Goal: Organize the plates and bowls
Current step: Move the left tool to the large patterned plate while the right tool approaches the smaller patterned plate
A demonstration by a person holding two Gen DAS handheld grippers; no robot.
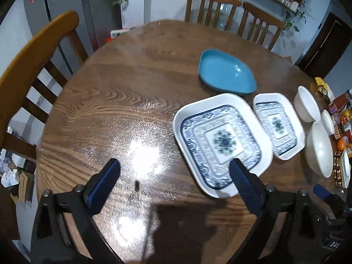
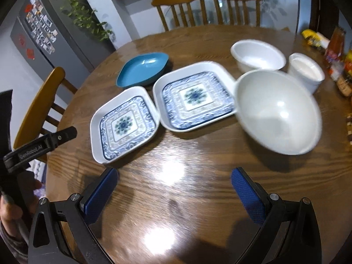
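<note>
Two square white plates with blue patterns lie side by side on the round wooden table (image 1: 114,101): one near my left gripper (image 1: 220,140) (image 2: 124,124), the other beside it (image 1: 277,124) (image 2: 194,95). A blue oval dish (image 1: 227,74) (image 2: 143,68) lies behind them. A large white bowl (image 2: 278,112) (image 1: 320,148), a medium white bowl (image 2: 257,55) (image 1: 307,104) and a small white cup-like bowl (image 2: 307,71) (image 1: 327,122) stand to the right. My left gripper (image 1: 175,165) is open and empty, its right finger over the near plate's corner. My right gripper (image 2: 175,173) is open and empty above bare table.
Wooden chairs stand at the left (image 1: 35,66) and far side (image 1: 211,6) of the table. Packets and jars (image 2: 336,50) crowd the table's right edge. A grey fridge (image 2: 50,28) stands at the back left. The left gripper's body (image 2: 39,145) shows at the right wrist view's left edge.
</note>
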